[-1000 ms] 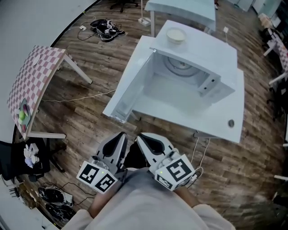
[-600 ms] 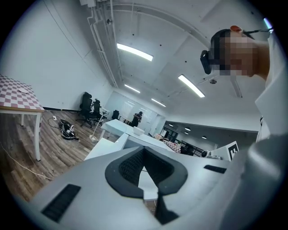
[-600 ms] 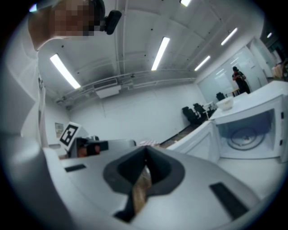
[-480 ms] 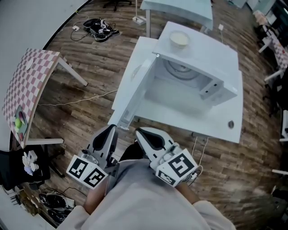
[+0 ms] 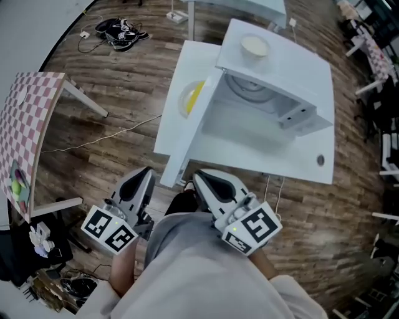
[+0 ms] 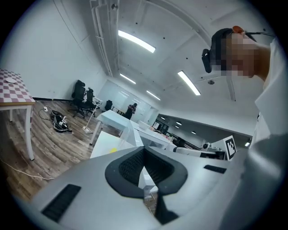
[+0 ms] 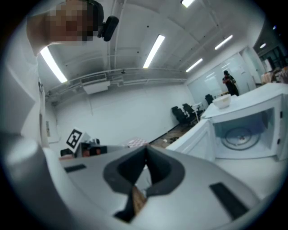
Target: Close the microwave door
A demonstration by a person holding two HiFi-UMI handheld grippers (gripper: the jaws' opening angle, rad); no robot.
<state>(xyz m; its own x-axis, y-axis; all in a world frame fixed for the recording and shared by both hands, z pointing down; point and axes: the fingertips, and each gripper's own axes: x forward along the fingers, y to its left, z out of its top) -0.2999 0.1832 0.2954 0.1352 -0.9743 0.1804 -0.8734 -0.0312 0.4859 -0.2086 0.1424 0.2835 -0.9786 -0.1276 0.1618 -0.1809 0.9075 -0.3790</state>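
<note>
The white microwave (image 5: 283,75) stands on a white table (image 5: 299,165), and its door (image 5: 190,134) hangs wide open to the left. Inside it lies a glass turntable (image 5: 252,90). In the right gripper view the microwave (image 7: 245,128) and its open door (image 7: 195,139) show at the right. My left gripper (image 5: 142,180) and right gripper (image 5: 202,182) are held low in front of my body, short of the table's near edge. Both are shut with nothing between the jaws. The left gripper (image 6: 144,152) points towards the table; the right gripper (image 7: 145,159) points left of the door.
A white bowl (image 5: 254,45) sits on top of the microwave. A plate with something yellow (image 5: 190,98) lies on the table left of the door. A checkered table (image 5: 25,118) stands at the left, cables (image 5: 118,31) lie on the wood floor, and another white table (image 5: 243,5) stands behind.
The left gripper has drifted left and lower in the head view. The view has shifted, so the microwave sits higher in the picture and the yellow thing now shows beside the door. Both grippers stay shut.
</note>
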